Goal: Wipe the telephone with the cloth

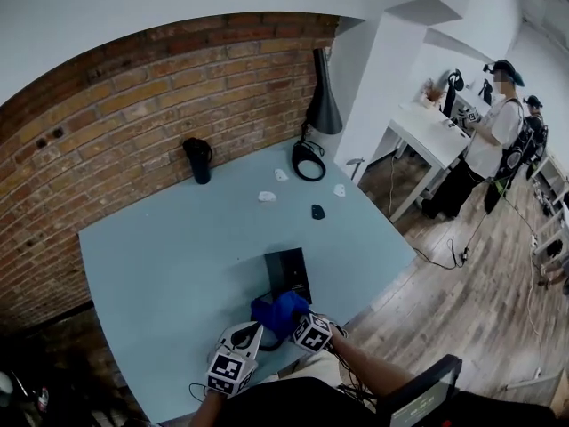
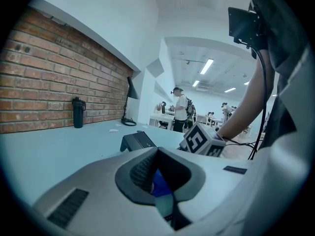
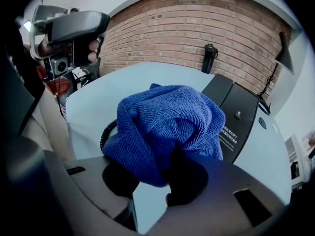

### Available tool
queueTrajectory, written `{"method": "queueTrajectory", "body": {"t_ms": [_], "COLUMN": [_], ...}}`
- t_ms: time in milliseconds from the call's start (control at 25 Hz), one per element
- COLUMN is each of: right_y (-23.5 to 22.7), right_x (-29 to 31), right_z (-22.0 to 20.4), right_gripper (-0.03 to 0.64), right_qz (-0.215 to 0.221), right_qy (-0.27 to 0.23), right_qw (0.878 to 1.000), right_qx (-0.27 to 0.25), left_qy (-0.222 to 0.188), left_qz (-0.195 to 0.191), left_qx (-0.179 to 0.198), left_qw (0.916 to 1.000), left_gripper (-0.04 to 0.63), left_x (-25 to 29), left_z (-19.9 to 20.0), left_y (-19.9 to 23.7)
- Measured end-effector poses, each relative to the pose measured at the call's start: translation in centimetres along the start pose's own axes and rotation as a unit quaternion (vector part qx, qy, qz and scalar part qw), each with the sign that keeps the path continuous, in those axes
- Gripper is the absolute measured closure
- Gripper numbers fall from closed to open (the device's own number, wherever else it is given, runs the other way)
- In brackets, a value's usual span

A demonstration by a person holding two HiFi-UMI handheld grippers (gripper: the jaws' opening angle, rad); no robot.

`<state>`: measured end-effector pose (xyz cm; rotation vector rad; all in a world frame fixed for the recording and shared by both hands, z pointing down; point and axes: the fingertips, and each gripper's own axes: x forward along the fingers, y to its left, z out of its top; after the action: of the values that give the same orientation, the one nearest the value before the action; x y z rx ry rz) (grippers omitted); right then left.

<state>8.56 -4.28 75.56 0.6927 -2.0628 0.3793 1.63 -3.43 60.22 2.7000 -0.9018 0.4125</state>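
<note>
A black telephone point(image 1: 289, 272) lies flat on the light blue table point(image 1: 160, 256); in the right gripper view the telephone point(image 3: 241, 117) has a coiled cord point(image 3: 106, 132) near it. A bunched blue cloth point(image 1: 278, 312) rests at the phone's near end. My right gripper point(image 1: 300, 320) is shut on the cloth point(image 3: 167, 127), which bulges out over its jaws point(image 3: 157, 173). My left gripper point(image 1: 252, 332) sits just left of the cloth, jaws together point(image 2: 157, 151) with nothing held; a strip of blue cloth point(image 2: 161, 183) shows behind them. The phone point(image 2: 138, 141) is just beyond.
A black bottle point(image 1: 198, 160) stands by the brick wall. A black lamp point(image 1: 322, 96) with a ring base point(image 1: 308, 160) is at the far right corner. Small white bits point(image 1: 267, 197) and a dark object point(image 1: 318, 212) lie mid-table. A person point(image 1: 493, 132) stands at a white desk beyond.
</note>
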Motion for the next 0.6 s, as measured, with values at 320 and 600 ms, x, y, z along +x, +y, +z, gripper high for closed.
{"method": "queueTrajectory", "body": {"t_ms": [320,600], "right_y": [-6.1,-14.3], "right_x": [-4.3,-7.4], "right_z": [8.1,16.5], "right_gripper": [0.483,0.483], "right_qz": [-0.016,-0.127], "right_qy": [-0.087,-0.175], "right_qw": [0.996,0.976], "right_qx": [-0.03,-0.04], "left_qy": [-0.011,-0.011], "left_qz": [0.03,0.056], "left_qx": [-0.015,-0.022], "left_qw": [0.9994,0.9981], "left_gripper": [0.584,0.584], "left_x": [-0.9,-1.1], "left_z": [0.7,0.6], "left_y": [2.4,3.6]}}
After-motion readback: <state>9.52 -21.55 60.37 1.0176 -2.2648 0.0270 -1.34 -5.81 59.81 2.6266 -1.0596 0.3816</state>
